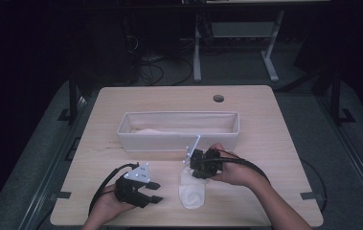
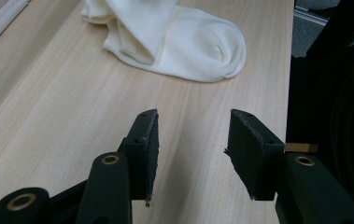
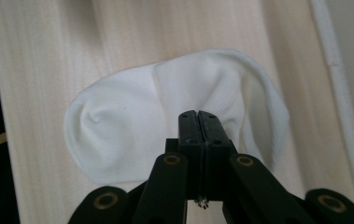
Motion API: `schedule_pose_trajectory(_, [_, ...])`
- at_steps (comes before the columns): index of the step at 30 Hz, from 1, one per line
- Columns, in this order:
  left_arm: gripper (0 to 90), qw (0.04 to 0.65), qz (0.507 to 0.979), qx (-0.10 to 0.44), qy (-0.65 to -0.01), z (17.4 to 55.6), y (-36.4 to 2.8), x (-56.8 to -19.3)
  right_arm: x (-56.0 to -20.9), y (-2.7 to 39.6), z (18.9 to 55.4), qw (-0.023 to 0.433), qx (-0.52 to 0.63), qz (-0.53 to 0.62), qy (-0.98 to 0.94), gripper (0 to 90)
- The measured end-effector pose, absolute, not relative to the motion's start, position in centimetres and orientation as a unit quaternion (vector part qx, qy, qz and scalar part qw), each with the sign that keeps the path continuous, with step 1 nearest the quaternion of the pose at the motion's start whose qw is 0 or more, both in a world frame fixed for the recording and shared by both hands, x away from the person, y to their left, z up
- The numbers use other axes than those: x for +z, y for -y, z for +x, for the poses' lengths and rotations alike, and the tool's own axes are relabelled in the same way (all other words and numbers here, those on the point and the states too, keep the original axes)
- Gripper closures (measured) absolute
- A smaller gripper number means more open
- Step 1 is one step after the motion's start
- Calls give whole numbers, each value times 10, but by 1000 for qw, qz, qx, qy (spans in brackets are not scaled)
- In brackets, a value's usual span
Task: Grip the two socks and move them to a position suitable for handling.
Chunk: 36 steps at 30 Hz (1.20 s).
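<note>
A white cotton sock [image 1: 192, 190], lying on the pale wooden tabletop [image 1: 275, 143] before a white fabric bin [image 1: 179, 139], is pinched at its cuff by the closed right claw [image 1: 194, 168], while the half-open left claw [image 1: 155, 191] waits empty beside it; the thin grip could slip.

sock [image 1: 191, 190] – white | table [image 1: 275, 139] – pale wood grain | bin [image 1: 179, 140] – off-white | tongs [image 3: 198, 122] – black
</note>
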State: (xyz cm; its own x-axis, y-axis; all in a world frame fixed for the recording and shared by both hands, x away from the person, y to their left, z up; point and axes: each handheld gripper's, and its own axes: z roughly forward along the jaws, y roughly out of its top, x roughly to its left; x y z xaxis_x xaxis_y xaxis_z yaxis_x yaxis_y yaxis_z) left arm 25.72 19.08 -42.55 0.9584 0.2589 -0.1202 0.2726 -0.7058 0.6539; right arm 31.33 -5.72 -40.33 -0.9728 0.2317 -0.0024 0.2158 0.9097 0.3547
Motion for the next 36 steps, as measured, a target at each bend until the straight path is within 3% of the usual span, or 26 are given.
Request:
schedule_pose_trajectory(8, [529,356,923,-11,-145,257,-190,-426,-407,59,303,17,178,111,-978,868])
schedule_pose_trajectory(19, [529,355,923,-12,-146,258,-192,-426,-393,73,340,39,189,151,-970,790])
schedule_pose_trajectory(30, [525,355,923,-12,-149,259,-194,-425,-408,72,366,14,181,170,-969,692])
schedule_pose_trajectory(33, [524,356,922,-13,-150,259,-194,-425,-411,71,368,7,179,171,-969,699])
schedule_pose_trajectory(36, [524,356,922,-12,-149,259,-195,-425,-413,70,369,8,171,167,-971,787])
